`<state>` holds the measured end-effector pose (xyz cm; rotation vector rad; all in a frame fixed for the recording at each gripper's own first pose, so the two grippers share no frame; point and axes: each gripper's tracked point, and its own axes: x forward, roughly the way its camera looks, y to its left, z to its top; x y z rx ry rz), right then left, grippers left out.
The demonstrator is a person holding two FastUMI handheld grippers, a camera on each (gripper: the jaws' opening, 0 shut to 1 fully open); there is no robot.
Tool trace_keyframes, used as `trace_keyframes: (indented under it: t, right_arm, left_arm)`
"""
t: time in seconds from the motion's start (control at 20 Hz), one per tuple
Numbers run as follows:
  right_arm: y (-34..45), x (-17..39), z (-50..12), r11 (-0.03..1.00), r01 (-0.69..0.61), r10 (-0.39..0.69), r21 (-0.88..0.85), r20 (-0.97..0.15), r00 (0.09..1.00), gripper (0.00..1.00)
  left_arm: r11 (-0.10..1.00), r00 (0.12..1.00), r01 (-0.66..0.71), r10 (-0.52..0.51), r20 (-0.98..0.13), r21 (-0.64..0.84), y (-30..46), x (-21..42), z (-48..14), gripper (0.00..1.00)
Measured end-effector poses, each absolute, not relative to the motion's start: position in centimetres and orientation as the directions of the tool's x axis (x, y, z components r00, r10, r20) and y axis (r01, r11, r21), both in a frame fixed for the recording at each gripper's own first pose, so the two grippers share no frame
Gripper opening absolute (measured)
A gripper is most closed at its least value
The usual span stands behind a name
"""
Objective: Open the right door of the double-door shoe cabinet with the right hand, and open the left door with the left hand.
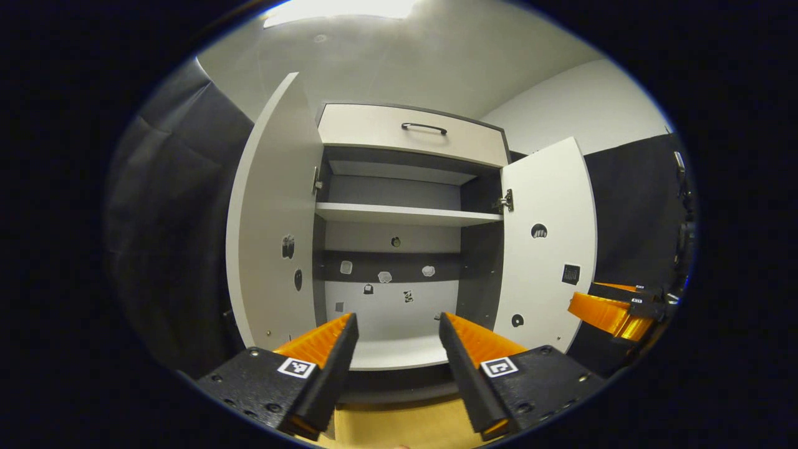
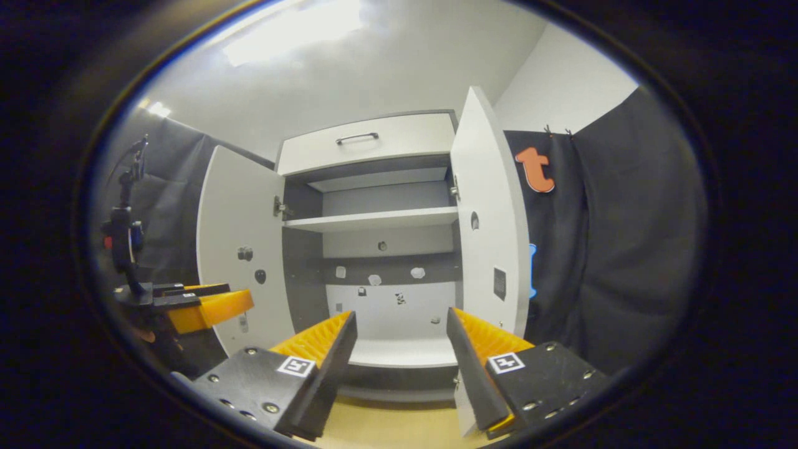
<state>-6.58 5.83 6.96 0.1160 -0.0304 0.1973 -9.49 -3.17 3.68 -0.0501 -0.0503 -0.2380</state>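
Note:
The shoe cabinet stands ahead with both doors swung wide. Its left door and right door show their pale inner faces. My left gripper is open in front of the cabinet's lower bay, holding nothing. My right gripper is open too, empty, with its right finger close beside the right door's lower edge. The right gripper also appears past the right door in the left gripper view. The left gripper appears before the left door in the right gripper view.
A drawer with a dark handle tops the cabinet. One shelf crosses the inside. Black cloth hangs on both sides. A wooden floor lies below. A dark stand rises at the left.

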Motion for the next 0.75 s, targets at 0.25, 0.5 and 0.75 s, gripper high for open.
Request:
trace_keyframes:
  t: [0.25,0.5,0.75]
  right_arm:
    - [6.2,-6.0,6.8,0.975,-0.199,0.196,0.098,0.041,0.980,1.00]
    - [6.1,-5.0,7.0,0.978,-0.186,0.181,0.100,0.050,0.982,1.00]
    - [5.1,-5.6,6.8,0.985,-0.155,0.151,0.073,0.052,0.987,1.00]
  left_arm:
    - [0.975,0.975,0.221,-0.219,0.041,-0.040,-2.9,-8.4,3.1,0.99]
    - [0.971,0.971,0.235,-0.234,0.046,-0.031,-2.9,-7.4,3.5,0.99]
    - [0.959,0.958,0.283,-0.282,0.047,-0.014,-4.3,-6.9,3.4,0.99]
